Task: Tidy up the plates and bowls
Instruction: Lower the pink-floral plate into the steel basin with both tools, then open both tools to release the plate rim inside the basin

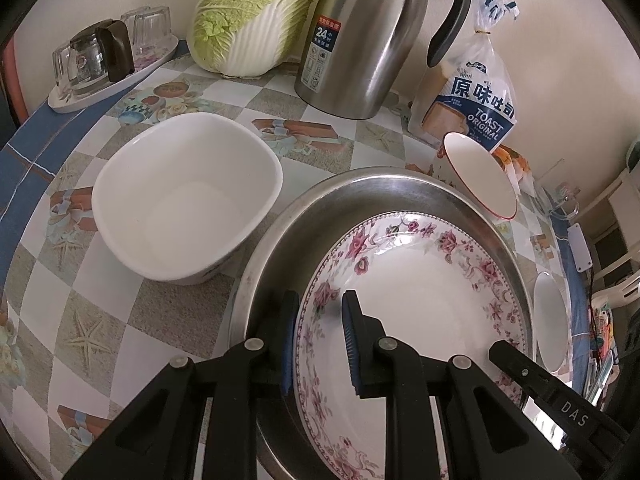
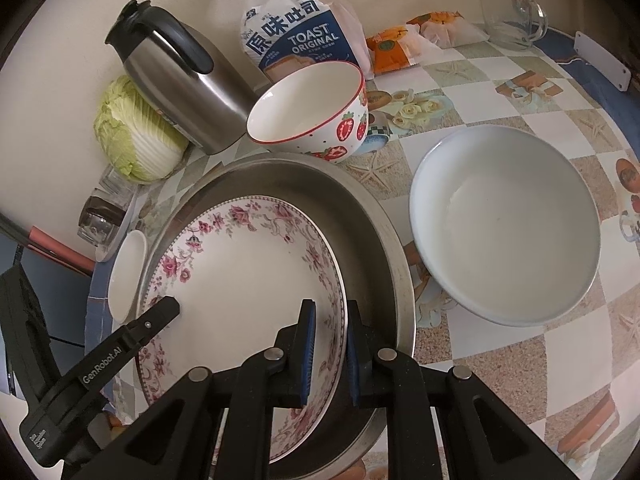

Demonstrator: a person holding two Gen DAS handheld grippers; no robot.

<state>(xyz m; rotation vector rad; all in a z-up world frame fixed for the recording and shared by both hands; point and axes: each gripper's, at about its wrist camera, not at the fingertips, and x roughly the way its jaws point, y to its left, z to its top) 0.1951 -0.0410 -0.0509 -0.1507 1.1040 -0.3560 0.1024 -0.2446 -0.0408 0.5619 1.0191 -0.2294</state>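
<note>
A cream wall behind a patterned table

The plain cream wall [image 1: 552,60] rises directly behind a round table [image 1: 168,312] covered in a checked cloth (starfish, roses, blue border); soft, even light falls across it, and white furniture [image 1: 618,216] stands beyond the edge.

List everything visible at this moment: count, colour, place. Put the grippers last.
floral plate: 1, white with pink flowers, inside the steel pan
steel pan: 1, silver, table centre
square bowl: 1, white, left of pan
round bowl: 1, white, right of pan
strawberry bowl: 1, white and red, behind pan
thermos: 1, steel, by the wall
cabbage: 1, green
toast bag: 1, blue and white
glasses tray: 1, back left
left gripper: fingers astride plate rim
right gripper: fingers astride plate rim
</note>
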